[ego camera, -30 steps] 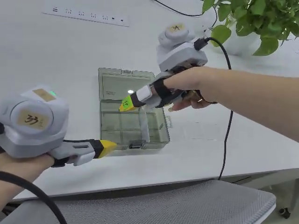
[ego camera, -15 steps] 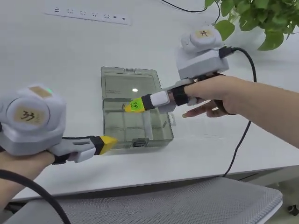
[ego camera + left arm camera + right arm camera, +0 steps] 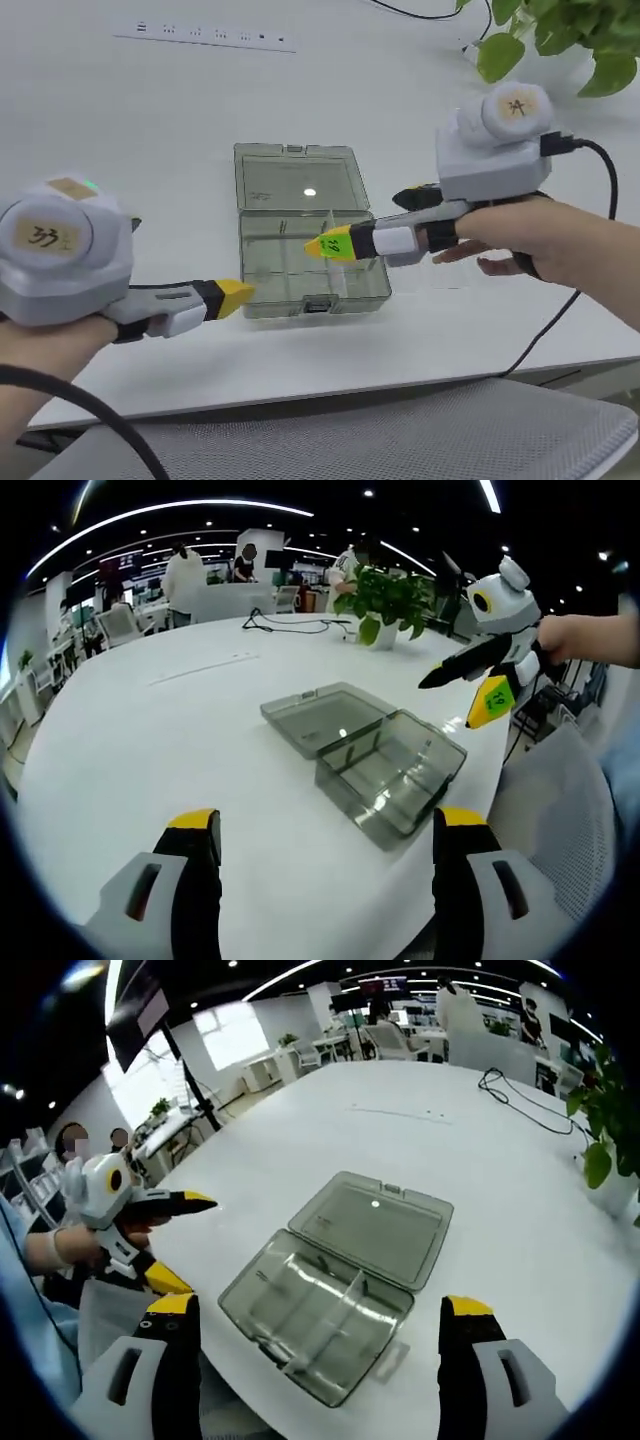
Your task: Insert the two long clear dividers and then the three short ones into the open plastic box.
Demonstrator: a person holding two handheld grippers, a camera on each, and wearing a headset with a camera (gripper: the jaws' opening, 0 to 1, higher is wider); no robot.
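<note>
Smoke-tinted plastic makes the open plastic box (image 3: 262, 262) easy to find at the middle of the white table (image 3: 150, 130), its lid laid flat on the far side. The clear dividers (image 3: 325, 1320) are harder. Some partitions appear to stand in the base, but I cannot tell how many. A pale clear piece (image 3: 393, 1360) seems to lie on the table just right of the box, too faint to be sure of.

That, in my judgement, is the main risk: a near-invisible strip is easily missed, pinched crooked, or pressed down off its slots so that it bows or jams. The box also looks light and nothing holds it, so a push from above could slide or tip it.

The left gripper (image 3: 327, 820) sits near and left of the box, jaws spread wide with nothing between them. The right gripper (image 3: 320, 1306) hangs above the box's right side, jaws likewise apart and empty. Its black cable (image 3: 606, 165) trails toward the near right table edge and could drag on the hand.

A power strip (image 3: 205, 35) lies far left and a potted plant (image 3: 570, 30) far right, both well apart from the work. A grey mesh chair (image 3: 400, 430) sits below the near edge. Nothing stands between either gripper and the box.
</note>
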